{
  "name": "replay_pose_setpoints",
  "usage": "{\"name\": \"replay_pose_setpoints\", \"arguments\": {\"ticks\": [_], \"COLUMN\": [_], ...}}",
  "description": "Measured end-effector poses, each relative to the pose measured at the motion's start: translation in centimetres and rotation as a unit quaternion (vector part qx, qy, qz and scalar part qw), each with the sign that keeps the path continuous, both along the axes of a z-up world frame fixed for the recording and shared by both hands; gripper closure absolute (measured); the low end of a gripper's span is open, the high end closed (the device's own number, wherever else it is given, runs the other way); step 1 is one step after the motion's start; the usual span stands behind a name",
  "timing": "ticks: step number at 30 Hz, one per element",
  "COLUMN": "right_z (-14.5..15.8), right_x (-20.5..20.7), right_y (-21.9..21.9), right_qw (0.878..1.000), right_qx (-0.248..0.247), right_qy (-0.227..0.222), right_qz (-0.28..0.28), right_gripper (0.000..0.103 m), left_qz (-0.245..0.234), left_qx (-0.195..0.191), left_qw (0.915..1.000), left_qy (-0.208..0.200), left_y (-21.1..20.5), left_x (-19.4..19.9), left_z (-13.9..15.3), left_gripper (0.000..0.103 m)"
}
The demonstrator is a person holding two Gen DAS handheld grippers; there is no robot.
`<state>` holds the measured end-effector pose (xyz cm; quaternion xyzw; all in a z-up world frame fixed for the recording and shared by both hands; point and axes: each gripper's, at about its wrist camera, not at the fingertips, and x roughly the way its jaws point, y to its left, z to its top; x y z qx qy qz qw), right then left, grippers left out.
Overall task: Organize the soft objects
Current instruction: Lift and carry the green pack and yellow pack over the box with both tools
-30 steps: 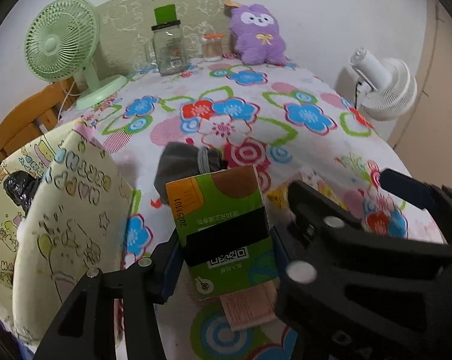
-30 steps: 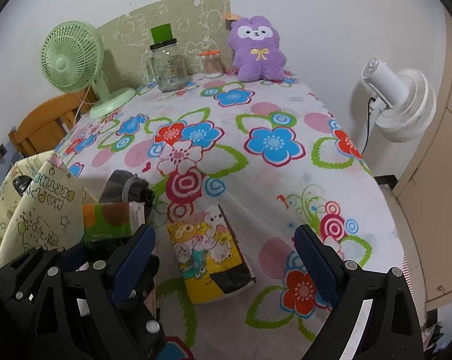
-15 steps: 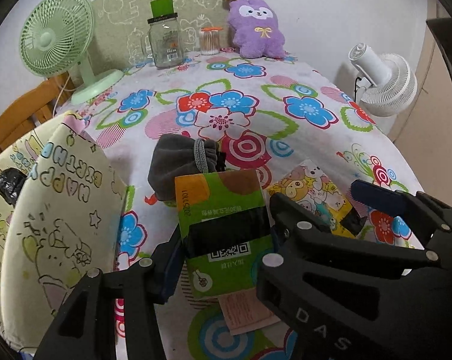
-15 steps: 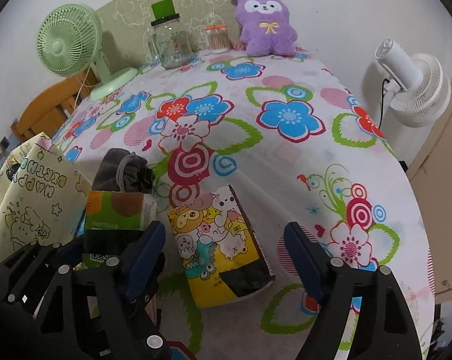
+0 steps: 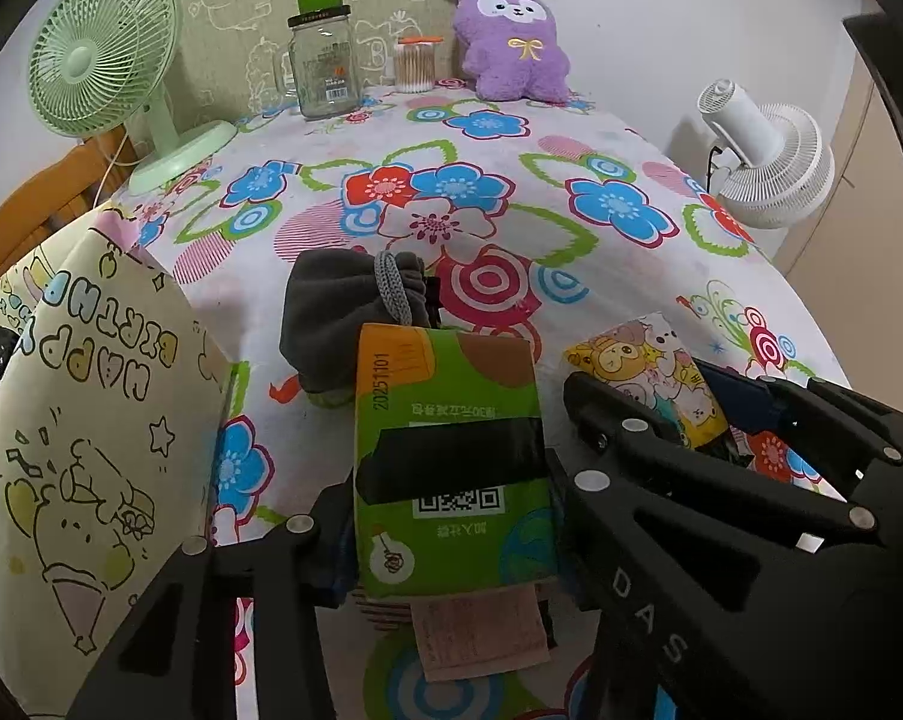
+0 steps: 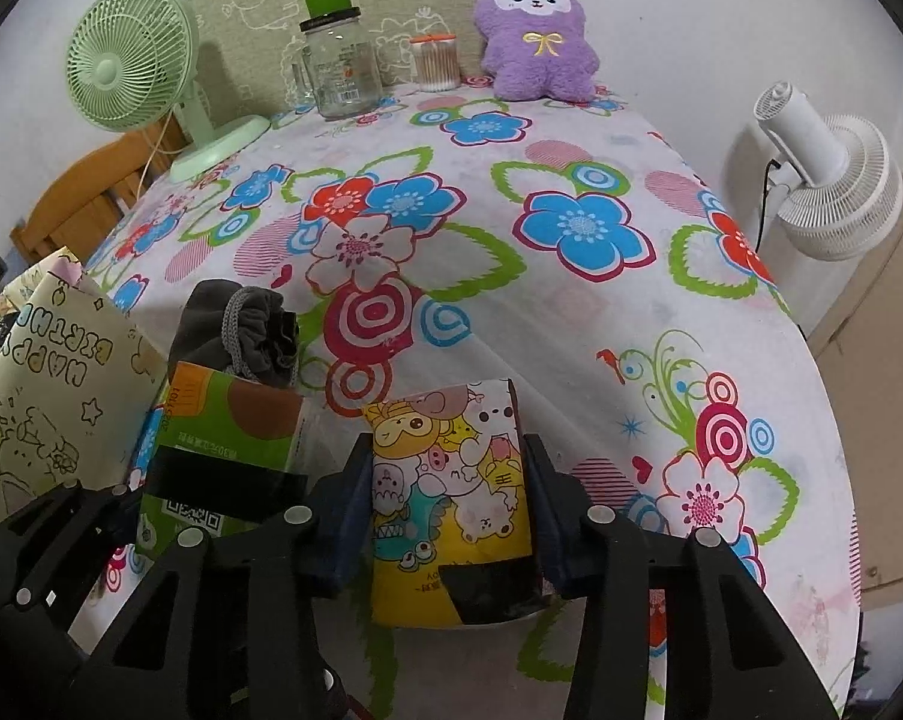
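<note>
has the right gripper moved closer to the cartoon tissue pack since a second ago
Yes. The right gripper came down over the cartoon tissue pack; its closing jaws now flank it.

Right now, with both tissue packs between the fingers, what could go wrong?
1. The right gripper is closing on the soft yellow cartoon tissue pack; it may crumple.
2. The grey drawstring pouch leans against the green tissue pack in the left gripper; lifting could drag it.

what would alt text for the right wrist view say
The right gripper is closing its jaws around a yellow cartoon-print tissue pack on a flowered tablecloth. To its left, the left gripper holds a green tissue pack in front of a grey drawstring pouch. A purple plush toy sits at the far edge.
</note>
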<state>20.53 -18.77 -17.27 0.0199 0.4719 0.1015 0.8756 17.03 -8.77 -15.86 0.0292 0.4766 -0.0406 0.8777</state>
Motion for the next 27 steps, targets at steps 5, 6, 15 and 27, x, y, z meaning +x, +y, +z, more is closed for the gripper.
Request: {"name": "replay_pose_setpoints", "arguments": {"ticks": [5,6,15,27], "right_z": [0.3,0.4,2.2,5.0], "right_x": [-0.4,-0.5,-2.0,-3.7], "right_y": [-0.1,-0.2,-0.7,-1.2], "right_qw": [1.0,1.0,1.0,0.998], "right_qx": [0.003,0.005,0.004,0.004], "right_qy": [0.001,0.001,-0.023,-0.054], "right_qz": [-0.006,-0.008,-0.016,-0.027], "right_gripper": [0.055,0.055,0.055,0.055], "left_qz": [0.002,0.001,-0.008,-0.016], "left_qx": [0.002,0.002,-0.001,-0.004], "left_qw": [1.0,1.0,0.9995,0.9978], "left_qy": [-0.005,-0.006,-0.031,-0.065], "left_y": [0.0,0.0,-0.4,-0.6], "left_x": [-0.4,-0.4,-1.7,-3.2], "left_z": [0.3,0.4,2.1,4.8], "left_gripper": [0.054,0.055,0.056,0.056]}}
